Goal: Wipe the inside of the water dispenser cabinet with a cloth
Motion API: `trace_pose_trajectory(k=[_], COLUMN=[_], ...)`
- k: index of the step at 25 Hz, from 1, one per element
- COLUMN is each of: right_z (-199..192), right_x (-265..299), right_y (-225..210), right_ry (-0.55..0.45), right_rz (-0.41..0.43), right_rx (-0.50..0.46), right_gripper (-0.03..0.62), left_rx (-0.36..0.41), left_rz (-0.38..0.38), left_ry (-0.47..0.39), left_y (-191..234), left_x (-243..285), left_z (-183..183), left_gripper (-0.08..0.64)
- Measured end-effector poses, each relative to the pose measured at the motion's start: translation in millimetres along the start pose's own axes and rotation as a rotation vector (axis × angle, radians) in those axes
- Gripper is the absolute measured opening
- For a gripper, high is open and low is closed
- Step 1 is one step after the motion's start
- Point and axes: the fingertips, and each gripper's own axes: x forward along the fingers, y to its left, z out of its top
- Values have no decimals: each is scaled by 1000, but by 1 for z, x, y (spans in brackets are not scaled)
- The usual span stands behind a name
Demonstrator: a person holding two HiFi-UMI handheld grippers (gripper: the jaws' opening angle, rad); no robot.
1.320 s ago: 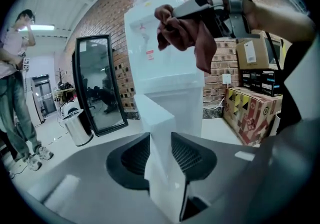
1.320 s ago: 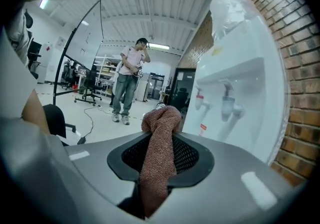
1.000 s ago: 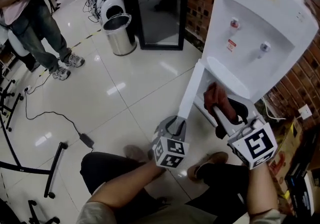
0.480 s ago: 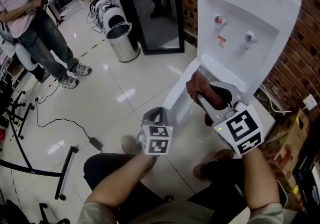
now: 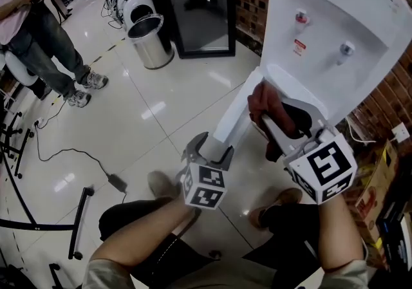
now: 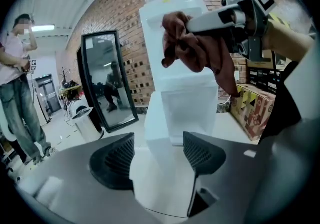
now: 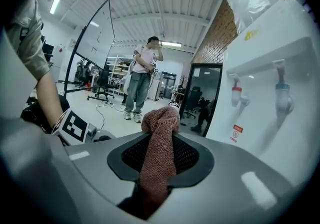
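Left tongs [image 5: 207, 150] have just spread open and are back at the lower edge of the dispenser's [image 5: 335, 30] white door [image 5: 237, 114], lower centre of the head view; half a second ago they hung clear of it. Door edge sits between the parted pads, unpressed. Right tongs [image 5: 270, 121], centre right, are clenched on a reddish-brown cloth [image 5: 264, 98], held just in front of the dark cabinet opening [image 5: 302, 120] below the taps

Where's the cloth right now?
Head view, right side: the cloth is pinched in the right claw, just in front of the water dispenser.
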Motion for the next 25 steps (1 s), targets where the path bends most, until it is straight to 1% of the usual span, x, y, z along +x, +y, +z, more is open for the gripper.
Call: trace_pose_trajectory(k=[3,6,8,10,13,15,18,20,22,25], right_z=[8,21,20,13,5,4,0,-8,-14,-12], right_x=[13,22,27,31,37,41,49,57,69,85], right_y=[-1,2,6,13,31,43,56,57,55,49], right_ry=[-13,-38,-33,-7,22,31,52,80,100,91], right_rz=[5,7,12,31,77,109,150,157,154,148], right_rx=[12,6,-10,-23,-30,-34,-62,-85,-87,-66], right_gripper=[118,118,118,118,118,118,120,120,120,120], left_rx=[-6,-7,-6,-3,19,32,27,20,21,58], left_rz=[-13,-43,-48,-46,-61,-64,-54,-45,-37,-21], left_ry=[43,48,62,97,133,135,124,131,150,167], left_y=[9,13,16,22,34,45,60,68,76,91], left_x=[16,27,31,33,34,36,41,46,52,60], left_z=[-13,-16,-17,-18,-21,-22,-20,-20,-22,-23], left_gripper=[290,280,246,206,206,206,206,207,209,219])
